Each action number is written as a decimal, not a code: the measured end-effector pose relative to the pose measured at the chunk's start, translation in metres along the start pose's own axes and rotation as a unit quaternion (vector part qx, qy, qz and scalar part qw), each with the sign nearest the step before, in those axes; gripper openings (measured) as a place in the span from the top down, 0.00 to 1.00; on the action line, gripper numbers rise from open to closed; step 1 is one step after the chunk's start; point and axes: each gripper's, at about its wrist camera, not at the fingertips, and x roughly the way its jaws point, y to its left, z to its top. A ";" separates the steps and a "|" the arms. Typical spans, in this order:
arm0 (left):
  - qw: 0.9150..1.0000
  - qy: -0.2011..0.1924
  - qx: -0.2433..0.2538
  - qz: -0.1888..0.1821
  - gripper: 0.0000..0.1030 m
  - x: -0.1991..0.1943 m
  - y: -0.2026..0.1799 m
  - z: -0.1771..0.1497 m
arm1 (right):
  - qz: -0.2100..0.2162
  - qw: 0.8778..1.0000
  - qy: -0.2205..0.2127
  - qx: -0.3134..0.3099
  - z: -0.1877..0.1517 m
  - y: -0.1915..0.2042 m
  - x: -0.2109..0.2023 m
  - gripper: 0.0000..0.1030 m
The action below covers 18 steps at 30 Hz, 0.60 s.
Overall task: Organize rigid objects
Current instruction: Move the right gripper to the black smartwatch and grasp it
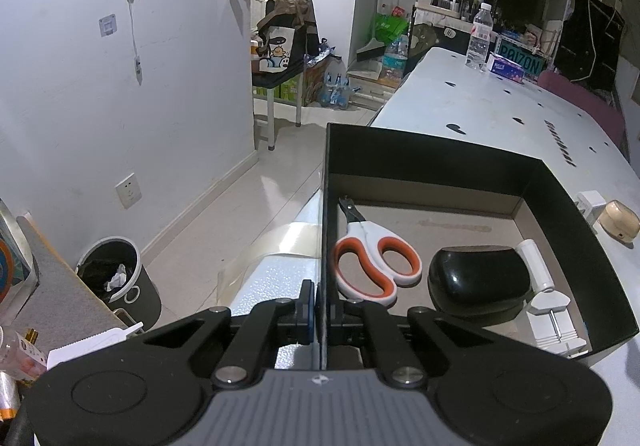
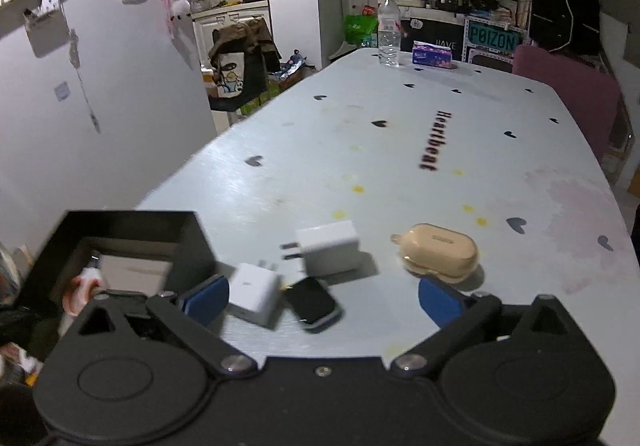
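Between the right gripper's spread jaws lie two chargers and a dark device; left gripper clamps the box wall.

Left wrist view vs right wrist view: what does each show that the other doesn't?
Left wrist only: the left gripper clamped on the near wall of the black open-top box, with a glossy black rounded case and a white plastic clamp tool inside.

Right wrist only: the right gripper open over a small white charger cube and a dark smartwatch body.

Both: the box, the orange-and-white scissors, the beige earbud case, the larger white plug adapter, the white heart-print table.
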 end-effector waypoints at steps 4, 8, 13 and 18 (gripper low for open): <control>1.000 0.001 0.001 0.001 0.96 0.000 0.000 -0.001 | 0.012 0.999 -0.009 -0.038 -0.011 -0.009 0.022 0.06; 1.000 0.002 0.004 0.004 0.96 0.001 -0.002 0.000 | 0.029 0.997 0.008 -0.069 -0.019 -0.010 0.047 0.19; 1.000 0.002 0.005 0.004 0.96 0.000 -0.002 0.000 | 0.043 0.994 0.019 -0.095 -0.022 -0.003 0.068 0.29; 1.000 0.003 0.005 0.005 0.96 0.001 -0.003 0.000 | 0.061 0.995 0.022 -0.077 -0.022 -0.001 0.084 0.39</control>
